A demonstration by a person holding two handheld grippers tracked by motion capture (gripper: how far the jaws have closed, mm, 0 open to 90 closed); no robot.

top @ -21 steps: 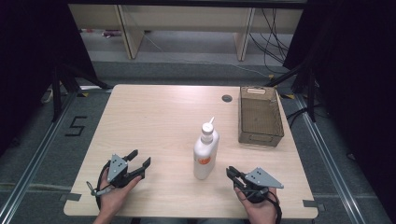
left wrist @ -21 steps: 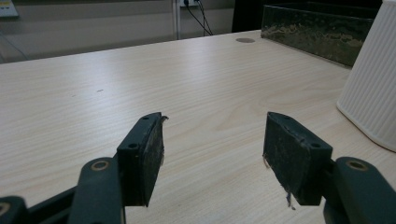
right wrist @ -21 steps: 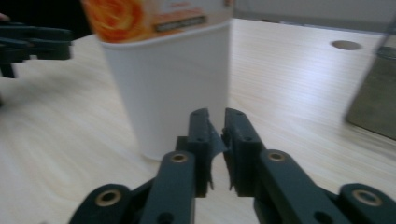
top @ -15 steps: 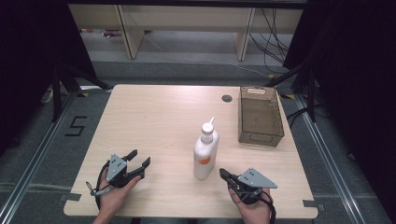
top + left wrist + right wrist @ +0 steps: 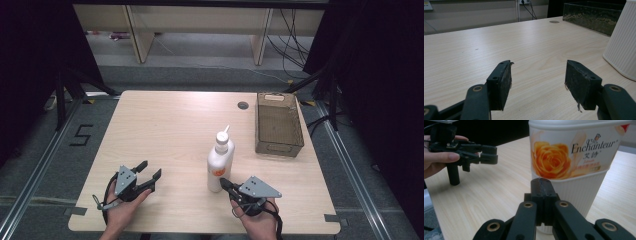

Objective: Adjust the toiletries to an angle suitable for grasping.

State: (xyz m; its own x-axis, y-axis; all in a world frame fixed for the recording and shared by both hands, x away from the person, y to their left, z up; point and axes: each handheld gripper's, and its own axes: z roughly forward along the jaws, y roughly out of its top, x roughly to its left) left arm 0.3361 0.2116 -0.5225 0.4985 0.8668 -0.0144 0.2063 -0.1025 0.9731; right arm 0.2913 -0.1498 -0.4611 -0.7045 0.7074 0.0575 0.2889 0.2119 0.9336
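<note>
The bottle is standing upright mid-surface, ungrasped; the right claw is pointing at its base, jaws together; the left claw is resting near-left, jaws apart; gripping remains undone.

Table: light wood-grain top, rectangular, with a round cable hole near its far edge, upper centre of the high view. On it stood a white bottle, upright, at lower centre. A dark mesh basket sat at upper right, well apart from the bottle.
</note>
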